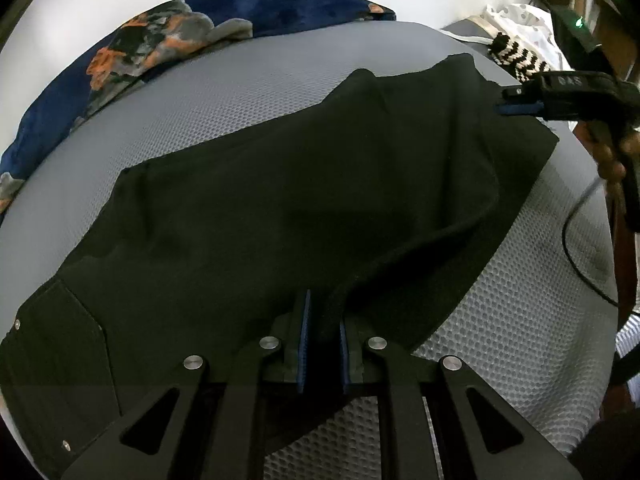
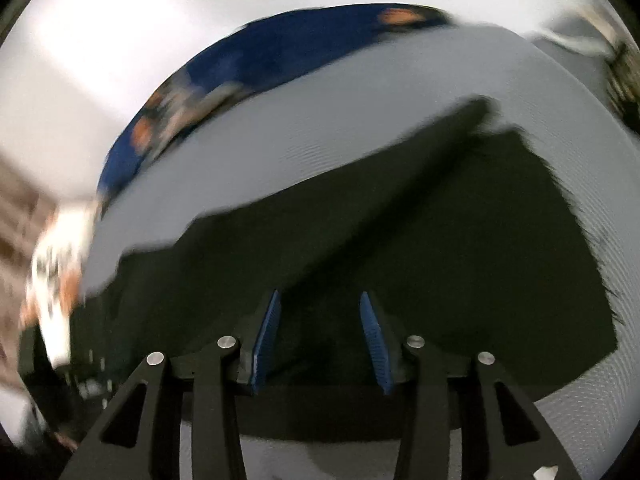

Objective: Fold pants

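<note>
Black pants (image 1: 280, 208) lie spread across a grey mesh-covered mattress (image 1: 224, 92). My left gripper (image 1: 323, 320) is shut on a raised fold of the pants' near edge. My right gripper (image 1: 506, 100) shows at the right of the left wrist view, over the pants' far right edge. In the blurred right wrist view my right gripper (image 2: 318, 300) is open with its blue pads apart, just above the pants (image 2: 440, 248), with nothing between them. The pants' back pocket with rivets (image 1: 52, 344) lies at the near left.
A dark blue blanket with orange and grey flowers (image 1: 168, 40) is bunched along the far edge of the mattress. White and striped clothes (image 1: 520, 52) lie at the far right. A black cable (image 1: 576, 248) hangs at the right edge.
</note>
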Tool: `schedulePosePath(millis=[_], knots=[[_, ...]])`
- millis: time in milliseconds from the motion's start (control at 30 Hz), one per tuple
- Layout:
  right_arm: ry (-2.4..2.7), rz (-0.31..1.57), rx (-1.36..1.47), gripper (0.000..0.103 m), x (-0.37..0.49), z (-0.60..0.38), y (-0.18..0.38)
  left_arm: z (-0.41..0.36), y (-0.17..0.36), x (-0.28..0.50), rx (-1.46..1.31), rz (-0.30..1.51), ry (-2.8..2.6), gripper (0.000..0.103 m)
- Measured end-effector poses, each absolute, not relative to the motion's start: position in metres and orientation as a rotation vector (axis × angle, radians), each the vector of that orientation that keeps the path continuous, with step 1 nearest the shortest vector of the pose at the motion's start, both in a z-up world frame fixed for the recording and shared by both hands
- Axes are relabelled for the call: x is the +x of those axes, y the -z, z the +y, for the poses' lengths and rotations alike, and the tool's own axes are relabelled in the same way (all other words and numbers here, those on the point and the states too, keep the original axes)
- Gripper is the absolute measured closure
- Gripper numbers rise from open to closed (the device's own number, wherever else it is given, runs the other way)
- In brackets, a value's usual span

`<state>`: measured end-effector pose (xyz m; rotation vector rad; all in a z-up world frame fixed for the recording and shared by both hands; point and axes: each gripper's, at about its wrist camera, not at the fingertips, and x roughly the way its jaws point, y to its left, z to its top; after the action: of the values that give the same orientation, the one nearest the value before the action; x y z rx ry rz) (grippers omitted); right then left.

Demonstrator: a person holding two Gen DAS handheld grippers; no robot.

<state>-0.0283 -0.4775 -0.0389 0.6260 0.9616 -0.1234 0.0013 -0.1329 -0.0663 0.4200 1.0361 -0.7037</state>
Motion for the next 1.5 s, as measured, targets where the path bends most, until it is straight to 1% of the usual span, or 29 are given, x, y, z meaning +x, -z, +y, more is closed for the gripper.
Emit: schedulePosePath(millis=[200, 333, 433, 500, 567, 633, 733, 900, 1000, 1200, 1267, 1400, 1500], knots=[[0.234, 0.912, 0.787, 0.063, -0.03, -0.537, 0.057, -0.132, 0.065, 0.004, 0.41, 1.05, 0.7, 0.09], [0.253, 0.892, 0.824, 0.068, -0.022, -0.554, 0.062, -0.133, 0.064, 0.005, 0.41, 1.056, 0.698, 0.09], [0.264, 0.879, 0.829, 0.07, -0.011, -0.562, 0.062, -0.132, 0.064, 0.006, 0.408, 1.062, 0.697, 0.09], [0.272, 0.881, 0.818, 0.075, -0.004, -0.564, 0.062, -0.132, 0.065, 0.007, 0.409, 1.064, 0.695, 0.09], [0.276, 0.894, 0.805, 0.091, 0.004, -0.563, 0.059, -0.132, 0.065, 0.007, 0.412, 1.064, 0.694, 0.09], [0.276, 0.886, 0.795, 0.095, 0.005, -0.563, 0.054, -0.132, 0.065, 0.006, 0.414, 1.063, 0.694, 0.09], [0.288, 0.861, 0.747, 0.098, -0.001, -0.561, 0.036, -0.132, 0.064, 0.006, 0.415, 1.063, 0.695, 0.09], [0.368, 0.815, 0.643, 0.1, -0.035, -0.554, -0.002, -0.132, 0.064, 0.005, 0.423, 1.057, 0.701, 0.09], [0.43, 0.817, 0.605, 0.1, -0.064, -0.557, -0.007, -0.132, 0.064, 0.002, 0.437, 1.051, 0.709, 0.09], [0.536, 0.921, 0.631, 0.101, -0.108, -0.564, 0.034, -0.136, 0.067, -0.006, 0.49, 1.049, 0.74, 0.09], [0.554, 0.926, 0.653, 0.101, -0.117, -0.564, 0.043, -0.138, 0.07, -0.01, 0.523, 1.048, 0.753, 0.09], [0.563, 0.893, 0.666, 0.102, -0.129, -0.564, 0.04, -0.139, 0.071, -0.018, 0.568, 1.034, 0.773, 0.09], [0.574, 0.905, 0.666, 0.102, -0.127, -0.565, 0.045, -0.143, 0.075, -0.022, 0.587, 1.034, 0.784, 0.09]])
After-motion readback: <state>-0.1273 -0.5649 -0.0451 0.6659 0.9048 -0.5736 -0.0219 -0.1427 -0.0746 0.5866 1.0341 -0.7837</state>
